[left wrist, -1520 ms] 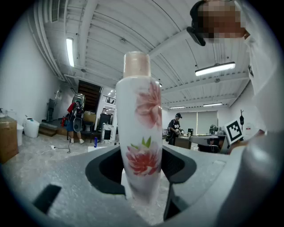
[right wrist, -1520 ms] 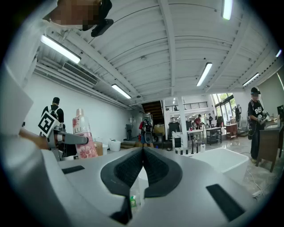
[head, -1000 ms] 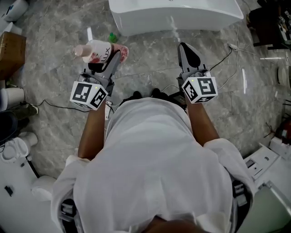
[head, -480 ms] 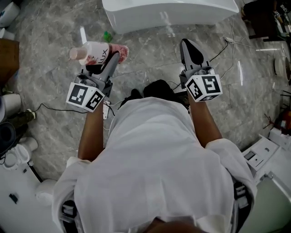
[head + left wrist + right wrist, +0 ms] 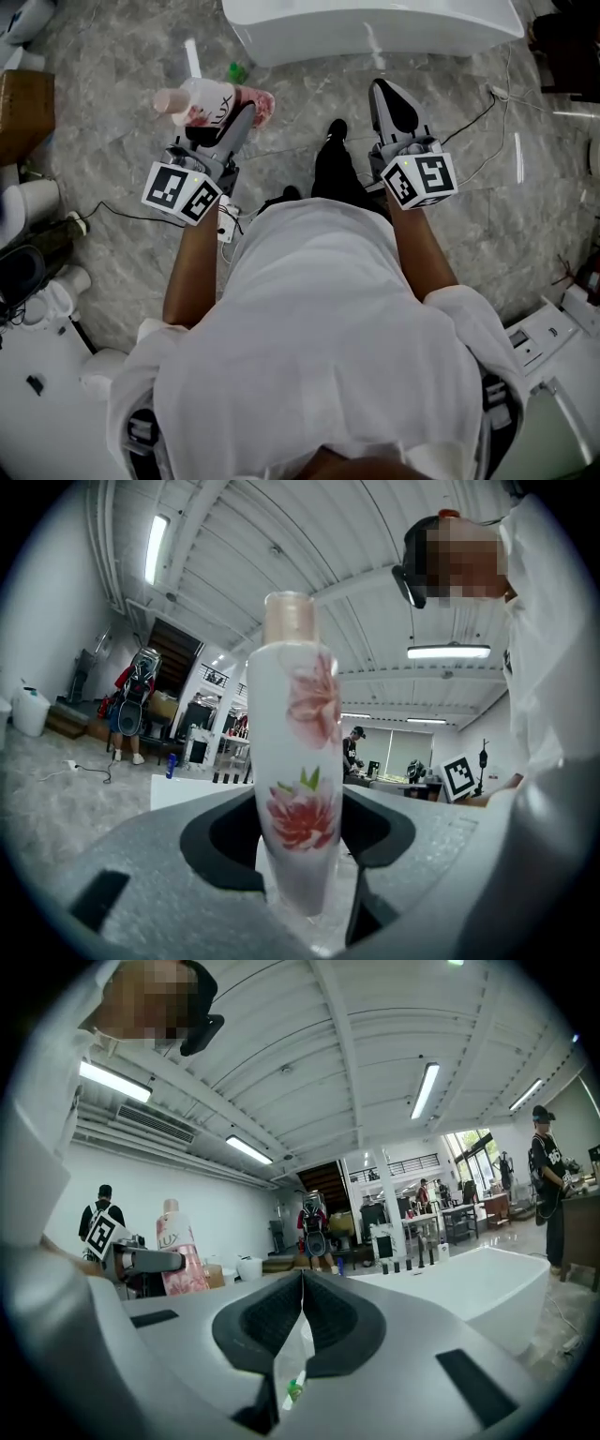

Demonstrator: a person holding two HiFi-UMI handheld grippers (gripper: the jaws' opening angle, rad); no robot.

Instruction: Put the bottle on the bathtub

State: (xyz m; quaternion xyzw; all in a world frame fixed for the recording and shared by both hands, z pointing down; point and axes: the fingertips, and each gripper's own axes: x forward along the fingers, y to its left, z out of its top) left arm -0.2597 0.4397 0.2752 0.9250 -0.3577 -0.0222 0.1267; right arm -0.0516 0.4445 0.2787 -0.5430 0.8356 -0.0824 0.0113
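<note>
A white bottle [image 5: 208, 101] with pink flower print and a beige cap lies sideways in my left gripper [image 5: 239, 111], whose jaws are shut on its body. In the left gripper view the bottle [image 5: 295, 771] stands between the two jaws, cap pointing away. My right gripper [image 5: 392, 101] is held level with the left one, its jaws shut together with nothing between them [image 5: 300, 1288]. The white bathtub [image 5: 375, 26] stands just ahead of both grippers at the top of the head view, and shows at the right in the right gripper view [image 5: 469, 1283].
A small green object [image 5: 234, 71] lies on the grey marble floor by the tub's left corner. Black cables [image 5: 469, 112] run across the floor at the right. A cardboard box [image 5: 23, 108] and white fixtures [image 5: 37, 309] stand at the left. Other people stand far off.
The person has stepped forward: a black shoe now shows between the grippers. Both grippers keep their hold and pose, still just short of the tub.
</note>
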